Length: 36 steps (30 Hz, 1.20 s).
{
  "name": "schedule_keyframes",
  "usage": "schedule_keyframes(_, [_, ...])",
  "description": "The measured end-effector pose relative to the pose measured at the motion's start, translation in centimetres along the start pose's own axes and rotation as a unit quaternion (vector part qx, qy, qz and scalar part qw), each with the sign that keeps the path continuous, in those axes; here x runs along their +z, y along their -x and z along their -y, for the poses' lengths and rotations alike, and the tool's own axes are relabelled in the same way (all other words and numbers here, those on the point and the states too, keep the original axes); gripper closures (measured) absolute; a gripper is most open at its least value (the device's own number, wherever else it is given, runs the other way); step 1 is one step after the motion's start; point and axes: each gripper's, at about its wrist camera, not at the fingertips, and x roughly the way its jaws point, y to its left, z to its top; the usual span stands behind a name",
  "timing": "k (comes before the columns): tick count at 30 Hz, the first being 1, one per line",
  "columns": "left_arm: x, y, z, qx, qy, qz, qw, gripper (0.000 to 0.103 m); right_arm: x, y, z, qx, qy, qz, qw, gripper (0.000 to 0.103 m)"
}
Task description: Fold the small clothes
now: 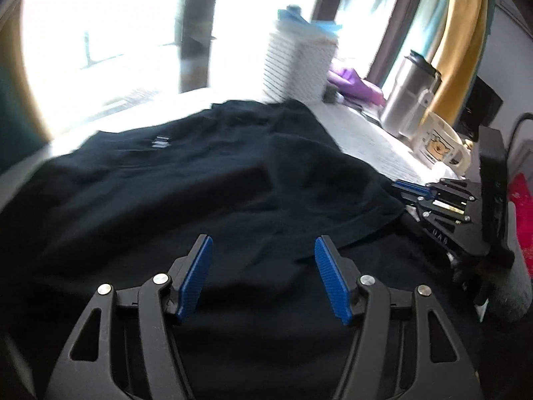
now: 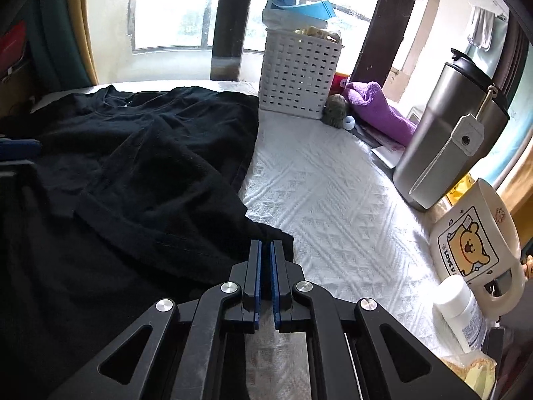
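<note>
A black T-shirt [image 1: 200,183] lies rumpled on the white textured tablecloth [image 2: 333,193], one layer folded over onto itself. My left gripper [image 1: 263,240] hovers open over the shirt's near part, and nothing sits between its blue pads. My right gripper [image 2: 265,242] is at the shirt's [image 2: 140,180] right corner, its jaws only a narrow slit apart. The black corner lies at its fingertips, and the pads do not visibly press on it. In the left wrist view the right gripper [image 1: 396,186] shows at the shirt's right edge.
A white slatted basket [image 2: 296,73] with blue items on top stands at the back. Along the right side are a purple towel [image 2: 379,110], a steel tumbler [image 2: 443,133], a bear mug [image 2: 473,243] and a small white bottle [image 2: 463,313].
</note>
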Motion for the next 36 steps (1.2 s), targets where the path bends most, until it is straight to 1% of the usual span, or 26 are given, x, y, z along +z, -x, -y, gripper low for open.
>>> schedule_keyframes(1, [0.3, -1.1, 0.3, -0.013, 0.002, -0.008, 0.9999, 0.039, 0.0, 0.4, 0.7, 0.002, -0.019, 0.01, 1.0, 0.075])
schedule_keyframes(2, [0.4, -2.0, 0.5, -0.016, 0.001, -0.015, 0.9998, 0.039, 0.0, 0.6, 1.2, 0.008, -0.035, 0.018, 0.999, 0.059])
schedule_keyframes(3, [0.7, -3.2, 0.8, -0.015, 0.002, -0.027, 0.9995, 0.04, 0.0, 1.2, 2.2, 0.029, -0.06, 0.033, 0.997, 0.015])
schedule_keyframes(4, [0.8, -4.1, 0.9, -0.011, 0.003, -0.034, 0.9994, 0.041, -0.1, 1.6, 2.9, 0.044, -0.077, 0.046, 0.995, 0.0])
schedule_keyframes(5, [0.8, -4.4, 1.2, -0.004, -0.004, -0.027, 0.9996, 0.043, -0.1, 2.0, 3.2, 0.049, -0.084, 0.051, 0.994, 0.0])
schedule_keyframes(6, [1.0, -4.7, 1.6, 0.009, -0.019, -0.021, 0.9996, 0.057, -0.1, 2.3, 3.3, 0.052, -0.085, 0.052, 0.994, 0.0])
schedule_keyframes(7, [1.1, -5.0, 1.9, 0.027, -0.028, -0.019, 0.9991, 0.076, -0.1, 2.4, 3.3, 0.052, -0.08, 0.051, 0.994, 0.0])
schedule_keyframes(8, [1.2, -5.0, 2.0, 0.035, -0.032, -0.017, 0.9987, 0.09, -0.1, 2.5, 3.2, 0.05, -0.076, 0.05, 0.995, 0.0])
schedule_keyframes(9, [1.3, -5.1, 1.9, 0.033, -0.032, -0.019, 0.9987, 0.101, -0.2, 2.5, 3.1, 0.047, -0.074, 0.05, 0.995, 0.0])
schedule_keyframes(10, [1.3, -5.0, 1.8, 0.03, -0.036, -0.021, 0.9987, 0.101, -0.3, 2.4, 3.0, 0.047, -0.073, 0.047, 0.995, 0.0])
schedule_keyframes(13, [1.0, -4.3, 1.6, 0.037, -0.054, -0.019, 0.9977, 0.102, -0.3, 1.8, 2.9, 0.053, -0.074, 0.038, 0.995, 0.0])
schedule_keyframes(16, [0.9, -2.3, 0.7, 0.054, -0.062, -0.002, 0.9966, 0.102, -0.2, 1.7, 2.8, 0.06, -0.076, 0.035, 0.995, 0.0])
schedule_keyframes(19, [1.7, -1.0, -1.3, 0.066, -0.044, 0.015, 0.9968, 0.102, 0.1, 1.9, 2.9, 0.061, -0.08, 0.037, 0.994, 0.0])
schedule_keyframes(21, [2.3, -0.3, -3.1, 0.067, -0.027, 0.017, 0.9972, 0.102, 0.4, 2.1, 2.9, 0.068, -0.084, 0.036, 0.994, 0.0])
schedule_keyframes(25, [2.9, -1.0, -4.5, 0.073, -0.024, 0.011, 0.997, 0.102, 0.9, 2.1, 1.9, 0.075, -0.069, 0.031, 0.994, 0.0])
schedule_keyframes(28, [2.4, -1.8, -4.2, 0.077, -0.042, -0.007, 0.9961, 0.102, 1.0, 2.4, 1.4, 0.08, -0.07, 0.034, 0.994, 0.0])
schedule_keyframes(30, [1.9, -2.3, -4.0, 0.086, -0.05, -0.01, 0.995, 0.102, 1.3, 2.8, 1.4, 0.078, -0.074, 0.039, 0.993, 0.0])
schedule_keyframes(33, [1.5, -2.8, -4.6, 0.087, -0.037, -0.012, 0.9954, 0.102, 1.8, 2.5, 1.2, 0.074, -0.08, 0.039, 0.993, 0.0])
schedule_keyframes(36, [1.5, -2.4, -4.9, 0.084, -0.026, -0.003, 0.9961, 0.102, 2.2, 1.7, 0.9, 0.073, -0.08, 0.031, 0.994, 0.0])
